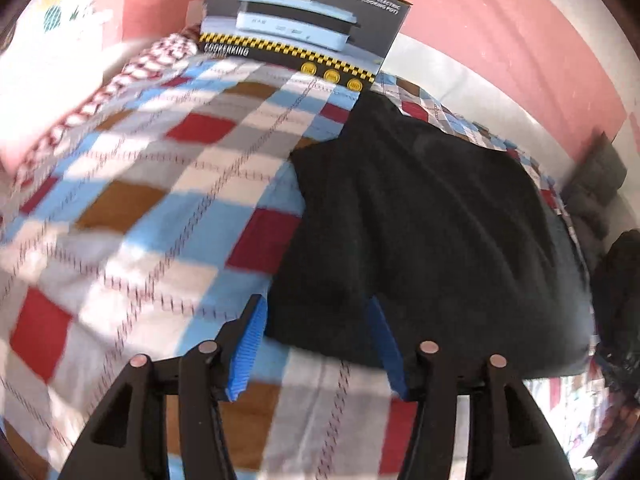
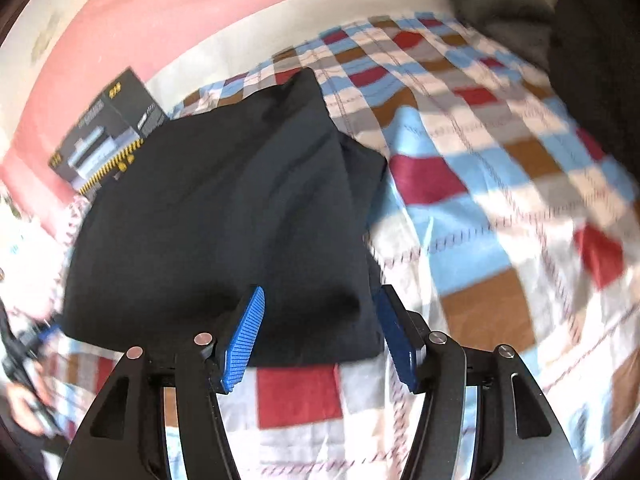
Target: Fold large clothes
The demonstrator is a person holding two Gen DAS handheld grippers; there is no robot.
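Note:
A black garment [image 1: 424, 232] lies folded into a compact block on a checked bedspread [image 1: 152, 184]. In the left wrist view it fills the right half. My left gripper [image 1: 316, 312] is open and empty, its blue pads [image 1: 252, 344] on either side of the garment's near left corner, above the cloth. In the right wrist view the same black garment [image 2: 224, 220] lies left of centre. My right gripper [image 2: 320, 312] is open and empty over the garment's near right corner. The other gripper and a hand [image 2: 24, 380] show blurred at the far left.
A dark appliance box [image 1: 300, 24] stands at the head of the bed against a pink wall [image 1: 500, 8]; it also shows in the right wrist view [image 2: 104, 132]. A red-white pillow [image 1: 120, 76] lies left. Dark clothes [image 2: 592, 64] sit at the bed's far right.

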